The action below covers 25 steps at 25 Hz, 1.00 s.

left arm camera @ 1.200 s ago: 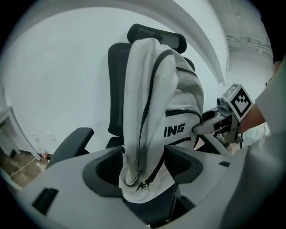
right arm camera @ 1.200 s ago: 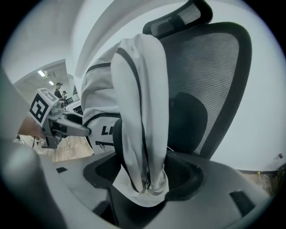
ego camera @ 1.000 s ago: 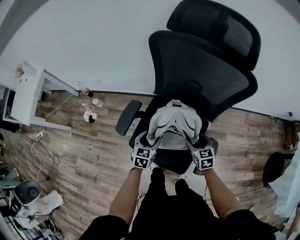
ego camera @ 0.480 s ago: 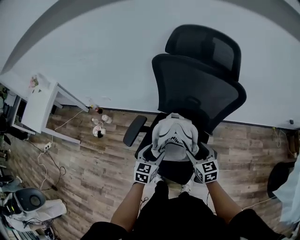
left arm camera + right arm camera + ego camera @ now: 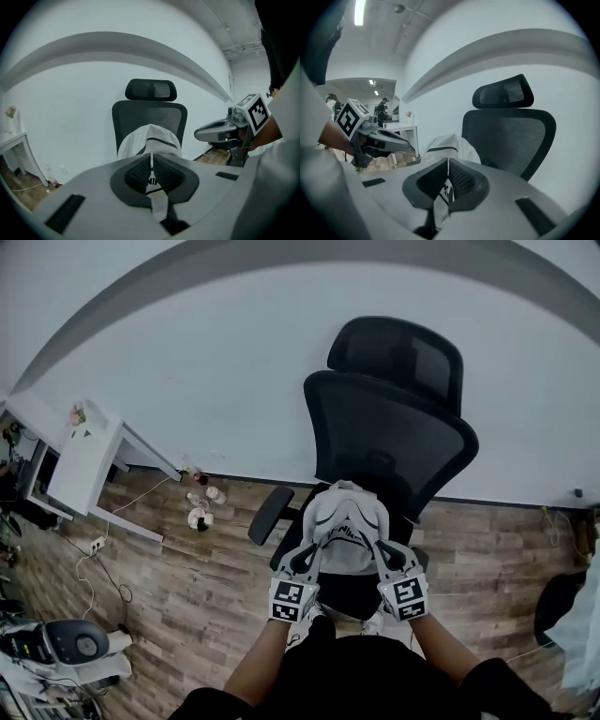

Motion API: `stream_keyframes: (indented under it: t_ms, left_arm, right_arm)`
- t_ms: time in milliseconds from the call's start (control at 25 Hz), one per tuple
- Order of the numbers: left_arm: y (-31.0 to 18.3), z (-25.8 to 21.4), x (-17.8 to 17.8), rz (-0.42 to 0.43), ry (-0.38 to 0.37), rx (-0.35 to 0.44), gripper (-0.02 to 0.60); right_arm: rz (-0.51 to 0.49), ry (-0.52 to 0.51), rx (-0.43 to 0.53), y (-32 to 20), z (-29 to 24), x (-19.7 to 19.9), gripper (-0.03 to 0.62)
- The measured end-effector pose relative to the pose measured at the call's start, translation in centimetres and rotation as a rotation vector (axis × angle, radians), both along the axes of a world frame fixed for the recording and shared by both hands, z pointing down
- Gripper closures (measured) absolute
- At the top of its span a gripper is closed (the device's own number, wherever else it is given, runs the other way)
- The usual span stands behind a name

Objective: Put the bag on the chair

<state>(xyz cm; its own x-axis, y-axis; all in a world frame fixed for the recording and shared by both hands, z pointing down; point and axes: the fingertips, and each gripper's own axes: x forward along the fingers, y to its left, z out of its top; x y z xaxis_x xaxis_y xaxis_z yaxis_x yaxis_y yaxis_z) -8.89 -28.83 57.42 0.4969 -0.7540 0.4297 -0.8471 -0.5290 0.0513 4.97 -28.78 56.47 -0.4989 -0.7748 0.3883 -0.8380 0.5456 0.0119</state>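
Observation:
A white bag [image 5: 342, 532] with dark trim rests against the backrest of a black mesh office chair [image 5: 389, 427], above its seat. My left gripper [image 5: 309, 557] is at the bag's lower left and my right gripper [image 5: 380, 555] at its lower right. In the left gripper view the closing jaws of the left gripper [image 5: 151, 163] pinch a strip of the bag [image 5: 149, 139]. In the right gripper view the jaws of the right gripper [image 5: 448, 171] are closing too, with the bag's [image 5: 451, 143] fabric between the pads. Each gripper shows in the other's view.
The chair stands on a wood floor against a white wall. A white desk [image 5: 80, 460] is at the left, with small items [image 5: 199, 507] on the floor beside it. A grey machine [image 5: 75, 648] and cables lie at the lower left. People stand far off in the right gripper view.
The head view has tipped up, so the chair and bag sit lower in the picture and more wall shows. Both grippers stay at the bag's lower sides.

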Motion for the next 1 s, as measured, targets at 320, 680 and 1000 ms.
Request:
stream_keyframes:
  t_ms: [320,680,1000]
  left_arm:
    - [0.1,-3.3,0.3,0.037,0.036,0.046,0.558]
    - [0.6,-4.4,0.4,0.018,0.038,0.072,0.558]
    - [0.9,-4.3,-0.2,0.004,0.006,0.059,0.557]
  right_arm:
    - [-0.040,-0.002,0.001,-0.7,-2.1,-0.1,0.574]
    - [-0.073,0.007,0.059,-0.1,-4.0,-0.6,0.574]
    - [-0.053,-0.006,0.073,0.0,-4.5,-0.1,0.574]
